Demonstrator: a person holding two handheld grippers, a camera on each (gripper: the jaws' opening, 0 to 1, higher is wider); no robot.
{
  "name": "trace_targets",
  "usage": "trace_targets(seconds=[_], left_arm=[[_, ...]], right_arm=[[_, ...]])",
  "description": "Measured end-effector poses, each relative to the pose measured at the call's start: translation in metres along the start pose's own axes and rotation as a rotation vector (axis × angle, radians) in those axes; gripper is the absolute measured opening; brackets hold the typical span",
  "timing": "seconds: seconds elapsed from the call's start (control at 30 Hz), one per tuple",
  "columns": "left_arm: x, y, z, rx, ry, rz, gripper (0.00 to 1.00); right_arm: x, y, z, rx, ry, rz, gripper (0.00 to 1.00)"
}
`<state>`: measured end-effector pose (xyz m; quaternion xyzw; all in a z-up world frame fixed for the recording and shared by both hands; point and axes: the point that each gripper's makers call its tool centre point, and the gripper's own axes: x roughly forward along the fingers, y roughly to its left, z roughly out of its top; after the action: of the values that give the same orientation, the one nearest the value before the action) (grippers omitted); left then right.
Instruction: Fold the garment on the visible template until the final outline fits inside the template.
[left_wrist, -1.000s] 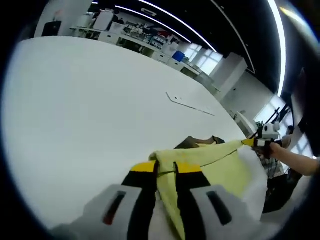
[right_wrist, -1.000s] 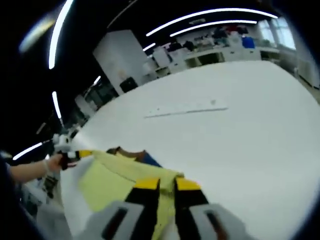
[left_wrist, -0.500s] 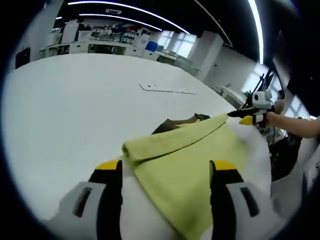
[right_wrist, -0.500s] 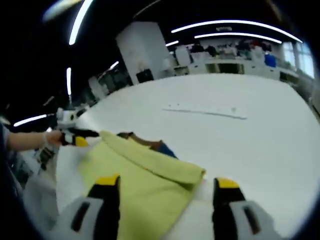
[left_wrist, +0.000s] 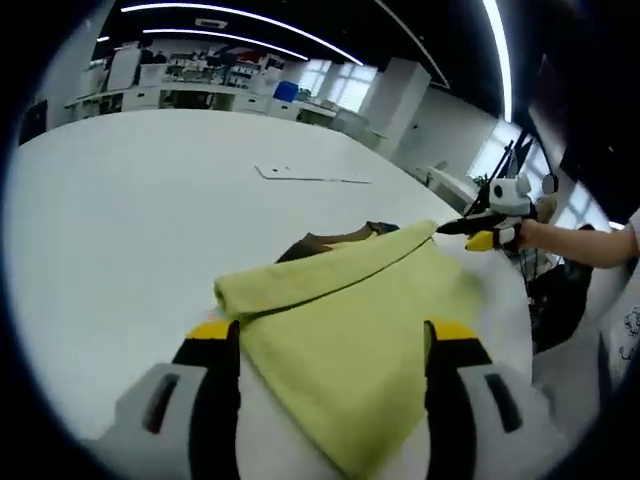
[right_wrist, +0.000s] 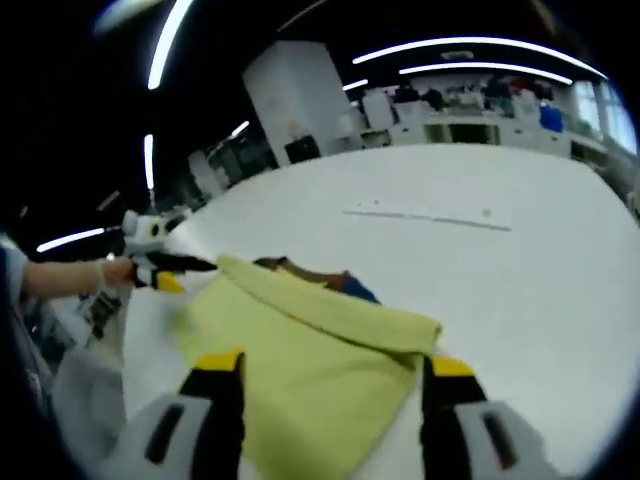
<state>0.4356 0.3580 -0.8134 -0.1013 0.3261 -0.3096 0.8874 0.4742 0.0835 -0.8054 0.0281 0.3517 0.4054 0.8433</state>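
A yellow-green garment (left_wrist: 350, 310) lies folded on the white table (left_wrist: 130, 220), its folded-over edge running from near left to far right. A dark brown and blue part (left_wrist: 335, 238) peeks out behind the fold. My left gripper (left_wrist: 333, 330) is open, its yellow-tipped jaws standing either side of the cloth's near end. In the right gripper view the garment (right_wrist: 300, 345) lies between the wide-apart jaws of my open right gripper (right_wrist: 334, 362). Each gripper also shows in the other view, at the cloth's far corner: the right gripper (left_wrist: 482, 232) and the left gripper (right_wrist: 165, 268).
A thin grey template line (left_wrist: 310, 178) is marked on the table beyond the garment, also the line (right_wrist: 430, 217). A person's hand (left_wrist: 560, 238) holds the far gripper near the table's right edge. Desks and shelves stand far behind.
One second ago both grippers were shut on the garment's edge. They have since opened and let it go, and the cloth now lies flat on the table with the cameras drawn back slightly.
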Motion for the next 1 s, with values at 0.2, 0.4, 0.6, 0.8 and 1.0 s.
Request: trace_targets(seconds=[0.2,0.4,0.6,0.8,1.0], left_arm=[[0.007,-0.005,-0.005,-0.012,0.005,-0.008,0.72],[0.012,-0.002,-0.001,-0.026,-0.007,-0.006,0.72],[0.019,0.0,0.01,-0.063,-0.053,-0.013,0.72],[0.033,0.003,0.024,-0.086,-0.092,-0.018,0.73],[0.042,0.013,0.038,-0.103,-0.121,0.016,0.75]], right_arm=[[0.007,0.005,-0.007,0.001,0.016,0.015,0.68],[0.016,0.004,-0.005,0.012,0.009,0.023,0.67],[0.023,-0.002,0.001,0.025,-0.013,0.022,0.65],[0.03,-0.011,0.012,0.035,-0.048,0.007,0.64],[0.04,-0.023,0.019,0.041,-0.058,-0.019,0.64]])
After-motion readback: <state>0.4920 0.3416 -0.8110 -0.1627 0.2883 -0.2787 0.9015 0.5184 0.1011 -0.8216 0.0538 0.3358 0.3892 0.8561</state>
